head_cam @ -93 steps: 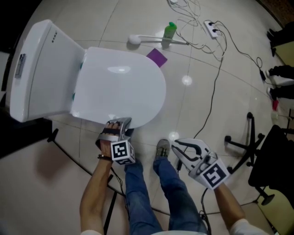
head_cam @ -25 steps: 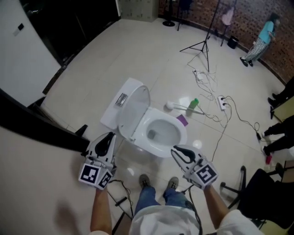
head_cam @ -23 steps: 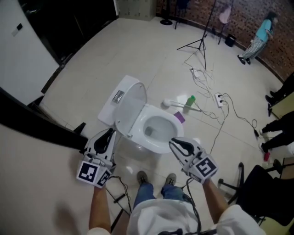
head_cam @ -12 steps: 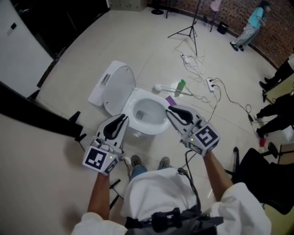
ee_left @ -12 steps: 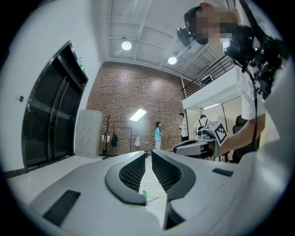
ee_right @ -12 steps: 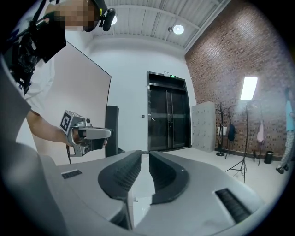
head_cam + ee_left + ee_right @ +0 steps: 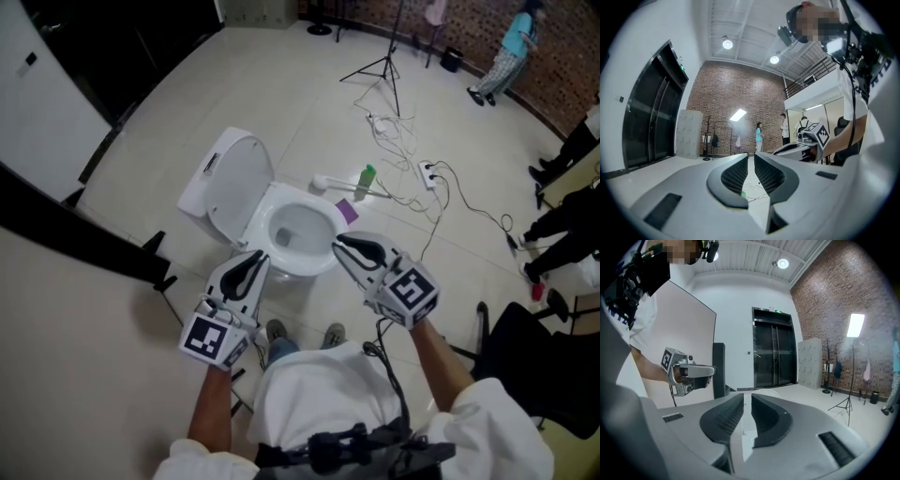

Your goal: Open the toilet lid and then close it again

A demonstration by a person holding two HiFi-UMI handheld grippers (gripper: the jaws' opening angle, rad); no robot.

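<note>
In the head view the white toilet (image 7: 211, 169) stands on the tiled floor, its lid (image 7: 239, 180) upright against the tank and the bowl (image 7: 298, 227) uncovered. My left gripper (image 7: 256, 257) hovers high over the bowl's near left rim, shut and empty. The right gripper (image 7: 340, 243) hovers over the near right rim, also shut with nothing in it. Neither touches the toilet. The left gripper view shows its own jaws (image 7: 751, 157) almost together and pointing level into the room. In the right gripper view the jaws (image 7: 747, 397) leave only a thin slit.
A toilet brush (image 7: 324, 180), a green bottle (image 7: 367, 175) and a purple piece (image 7: 347, 210) lie right of the bowl. Cables and a power strip (image 7: 431, 172) trail beyond, near a tripod (image 7: 380, 58). An office chair (image 7: 530, 352) and people (image 7: 512, 34) are at the right.
The lid, earlier flat on the bowl with my left gripper at its front edge, now stands open. Over the last second both grippers rose and drew closer together in front of me.
</note>
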